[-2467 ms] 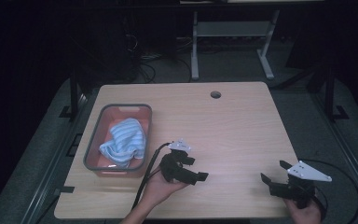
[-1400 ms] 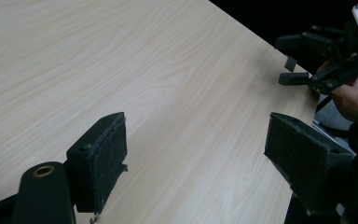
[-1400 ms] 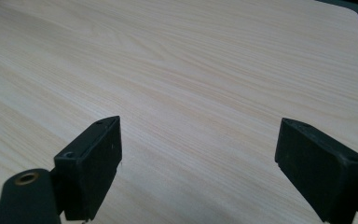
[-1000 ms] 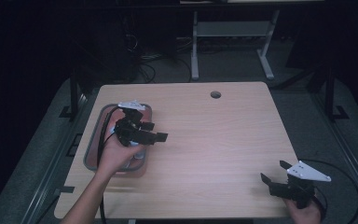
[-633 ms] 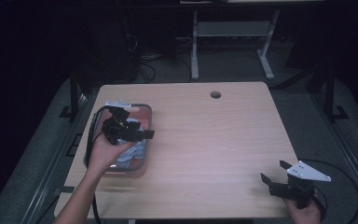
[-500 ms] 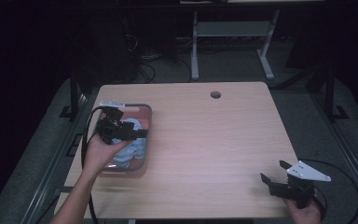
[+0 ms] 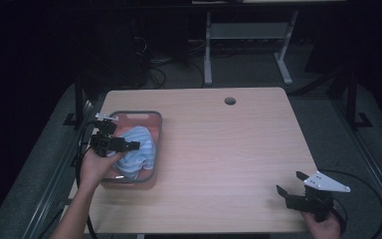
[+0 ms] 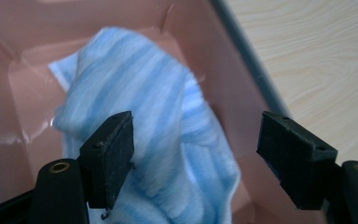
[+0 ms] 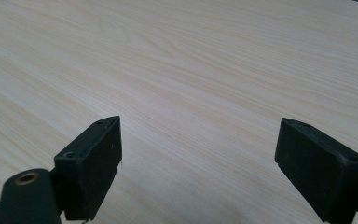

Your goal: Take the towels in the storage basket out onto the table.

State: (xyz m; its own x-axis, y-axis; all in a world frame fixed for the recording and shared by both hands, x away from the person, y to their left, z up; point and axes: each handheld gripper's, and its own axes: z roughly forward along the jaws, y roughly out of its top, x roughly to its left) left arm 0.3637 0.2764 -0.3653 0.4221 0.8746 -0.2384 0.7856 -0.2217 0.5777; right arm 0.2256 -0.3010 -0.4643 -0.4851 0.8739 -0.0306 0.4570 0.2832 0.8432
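A: Where is the crumpled blue-and-white striped cloth [image 7: 135,152]?

B: It lies inside the shallow pink plastic tray with a grey rim [image 7: 155,149], which sits at about nine o'clock on the pale wooden desk [image 7: 229,154]. The cloth is bunched up toward the tray's near half.

A: And the left hand-held gripper [image 7: 122,145]?

B: It hangs over the tray, at the cloth's nine o'clock side, pointing toward three o'clock. In the left gripper view its jaws stand wide apart and have just been closing a little; the cloth [image 8: 168,149] lies between and below them. The left pad [image 8: 114,156] is close against a fold, but I cannot tell if it touches. Nothing is gripped.

A: The right hand-held gripper [image 7: 292,185]?

B: It sits at about five o'clock on the desk, near the front right corner, well apart from the tray. In the right gripper view its jaws are spread wide with bare wood [image 9: 191,93] between them, holding nothing.
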